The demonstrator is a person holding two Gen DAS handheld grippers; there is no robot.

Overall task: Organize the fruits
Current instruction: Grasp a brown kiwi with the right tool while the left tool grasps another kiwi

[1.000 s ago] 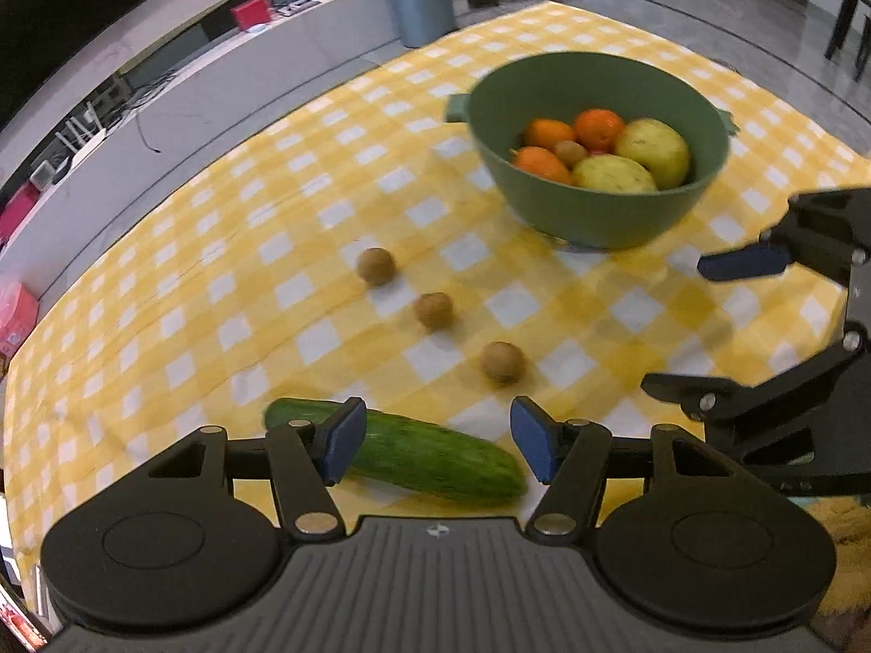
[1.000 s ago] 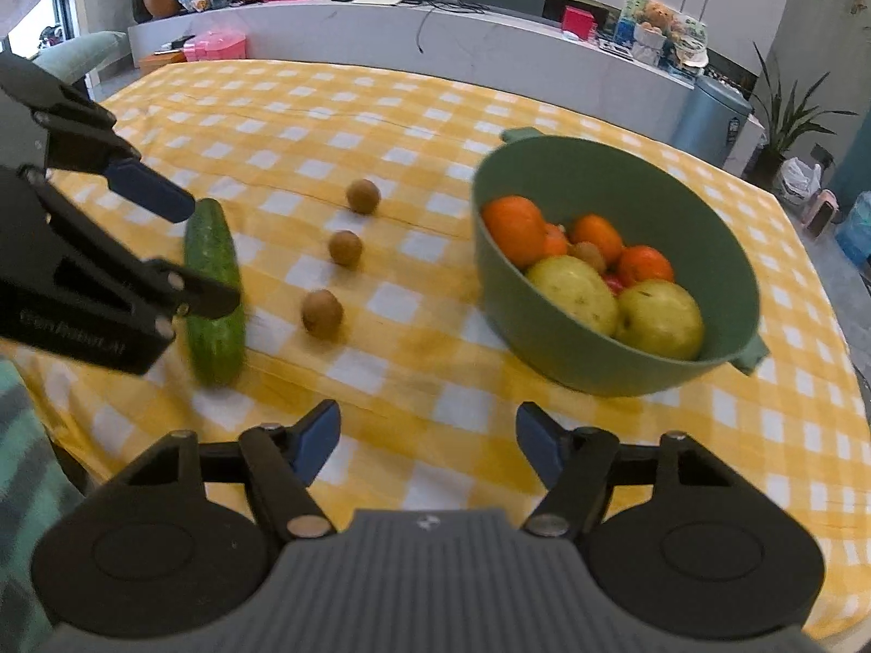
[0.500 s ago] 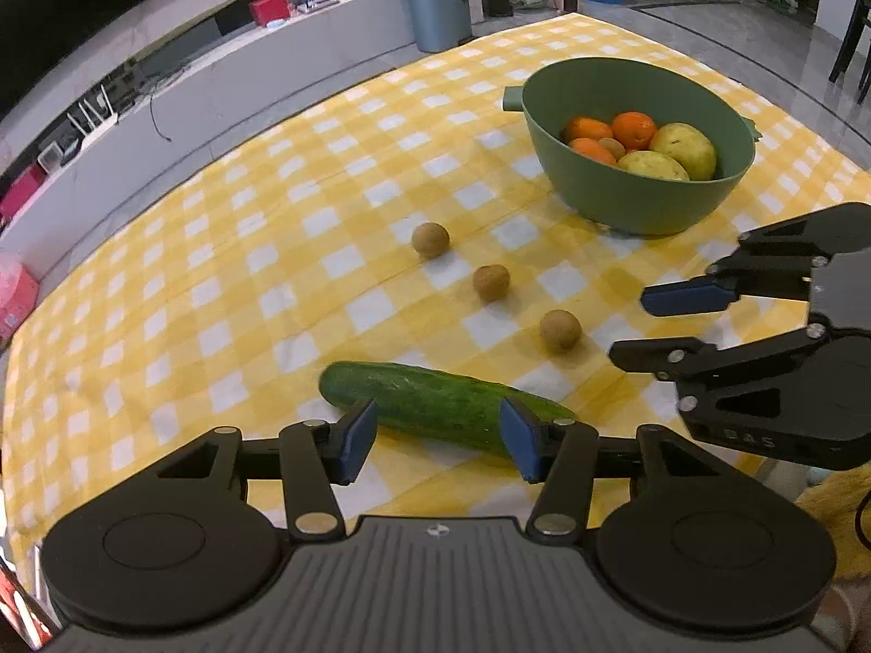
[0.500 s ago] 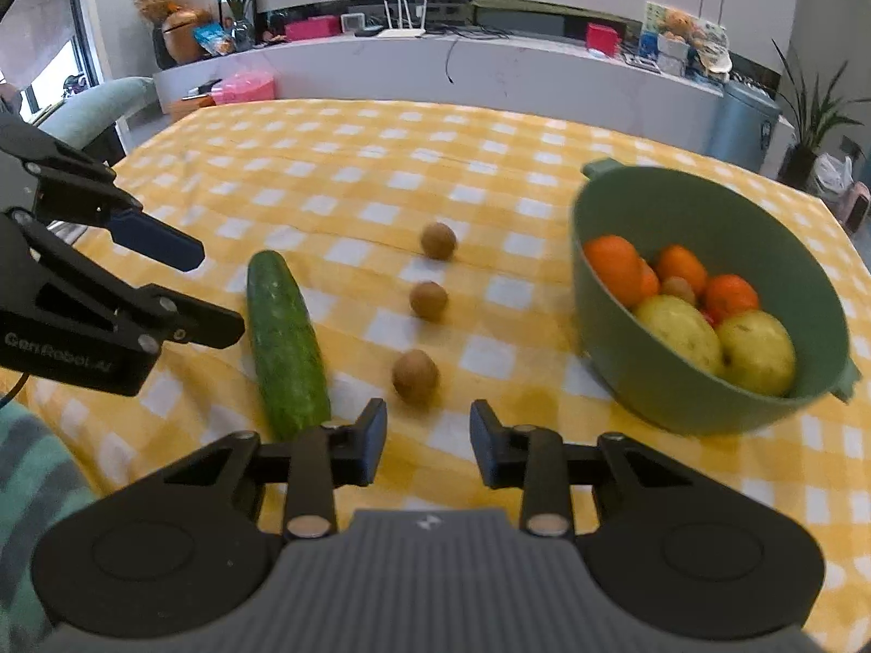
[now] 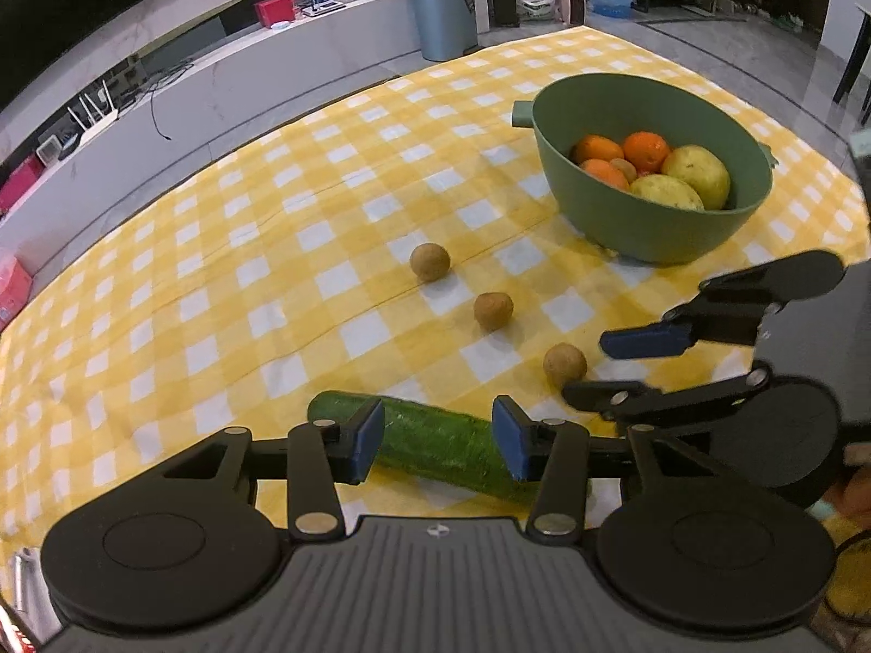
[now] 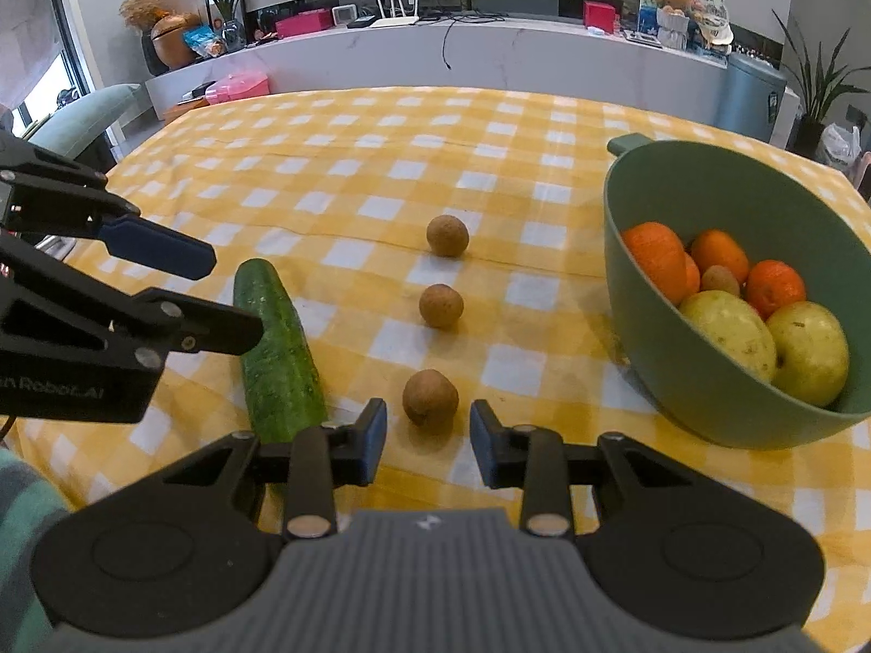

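Observation:
A green cucumber (image 5: 435, 449) lies on the yellow checked cloth, also in the right wrist view (image 6: 277, 348). My left gripper (image 5: 438, 446) is open with its fingers on either side of the cucumber, not closed on it. Three small brown fruits lie in a row: nearest (image 6: 430, 397), middle (image 6: 441, 306), far (image 6: 447, 235). My right gripper (image 6: 428, 441) is open just in front of the nearest one. A green bowl (image 6: 642, 294) at the right holds oranges and yellow-green fruits.
The table's near edge is just below both grippers. The left gripper (image 6: 179, 294) shows at the left of the right wrist view, the right gripper (image 5: 615, 370) at the right of the left wrist view. A grey bin (image 5: 443, 13) stands beyond the table.
Both grippers pulled back and lowered toward the near edge. The left now straddles the cucumber. The right narrowed its jaws, then lined up on the nearest brown fruit.

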